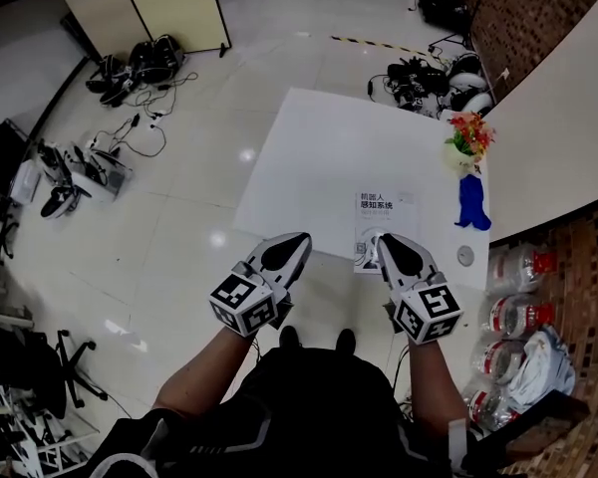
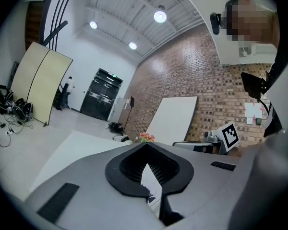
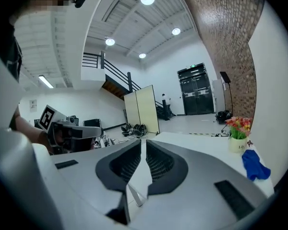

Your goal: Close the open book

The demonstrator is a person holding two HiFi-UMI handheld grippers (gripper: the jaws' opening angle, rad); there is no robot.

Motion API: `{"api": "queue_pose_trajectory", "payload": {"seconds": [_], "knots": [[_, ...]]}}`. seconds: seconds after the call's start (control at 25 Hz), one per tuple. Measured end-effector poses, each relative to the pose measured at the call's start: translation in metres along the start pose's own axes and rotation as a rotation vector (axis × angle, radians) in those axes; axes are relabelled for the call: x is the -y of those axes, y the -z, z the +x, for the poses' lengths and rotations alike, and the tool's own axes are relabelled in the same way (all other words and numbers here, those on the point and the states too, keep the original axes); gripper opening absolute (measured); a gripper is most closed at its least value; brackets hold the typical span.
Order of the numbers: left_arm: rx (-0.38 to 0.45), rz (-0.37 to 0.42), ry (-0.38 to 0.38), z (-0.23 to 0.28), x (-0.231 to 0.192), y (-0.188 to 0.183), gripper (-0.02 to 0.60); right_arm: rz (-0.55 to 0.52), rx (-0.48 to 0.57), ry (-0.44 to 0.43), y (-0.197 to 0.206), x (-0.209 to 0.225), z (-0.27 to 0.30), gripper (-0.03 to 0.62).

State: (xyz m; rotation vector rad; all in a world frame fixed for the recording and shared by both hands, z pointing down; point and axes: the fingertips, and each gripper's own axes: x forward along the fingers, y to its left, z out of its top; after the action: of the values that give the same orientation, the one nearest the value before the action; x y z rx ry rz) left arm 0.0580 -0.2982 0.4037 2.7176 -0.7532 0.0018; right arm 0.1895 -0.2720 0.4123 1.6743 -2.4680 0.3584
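Observation:
The book (image 1: 381, 215) lies closed on the white table (image 1: 309, 167), near its front edge, white cover with dark print facing up. Its near end is hidden behind my right gripper (image 1: 390, 241). Both grippers are held up off the table, close to the person's body. The right one hovers above the book's near end, shut with only a thin slit between its jaws and nothing in it (image 3: 144, 142). My left gripper (image 1: 297, 239) is to the left of the book, above the table's front edge, shut and empty (image 2: 145, 145).
A small pot of flowers (image 1: 468, 135), a blue cloth (image 1: 471, 205) and a small round disc (image 1: 465, 256) sit along the table's right side. Water bottles (image 1: 513, 312) stand on the floor at the right. Cables and gear (image 1: 90, 167) lie on the floor at the left.

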Motion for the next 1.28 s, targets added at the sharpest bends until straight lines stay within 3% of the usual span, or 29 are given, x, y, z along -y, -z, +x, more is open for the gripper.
{"api": "queue_pose_trajectory", "payload": {"seconds": [0.16,0.32,0.52,0.84,0.96,1.12,1.28], "knots": [[-0.002,0.019,-0.018,-0.001,0.022,-0.009,-0.005,-0.019,0.004,0.001,-0.01,0.01,-0.018,0.026],[0.005,0.045,-0.052,-0.007,0.05,-0.012,-0.005,-0.033,0.037,-0.057,-0.013,0.014,-0.04,0.026],[0.002,0.076,-0.074,-0.036,0.077,-0.005,-0.005,-0.038,0.062,-0.081,-0.009,-0.006,-0.057,0.026],[0.012,0.126,-0.089,-0.155,0.096,0.016,-0.005,-0.114,0.047,-0.024,0.001,-0.124,-0.087,0.026],[0.022,0.124,-0.04,-0.202,0.113,0.022,-0.005,-0.09,0.034,0.022,0.014,-0.175,-0.105,0.026],[0.024,0.092,0.008,-0.258,0.133,0.027,-0.005,-0.115,0.05,-0.001,0.011,-0.242,-0.139,0.026],[0.002,0.117,0.028,-0.302,0.169,0.035,-0.005,-0.103,0.062,0.005,0.009,-0.28,-0.188,0.026]]}}
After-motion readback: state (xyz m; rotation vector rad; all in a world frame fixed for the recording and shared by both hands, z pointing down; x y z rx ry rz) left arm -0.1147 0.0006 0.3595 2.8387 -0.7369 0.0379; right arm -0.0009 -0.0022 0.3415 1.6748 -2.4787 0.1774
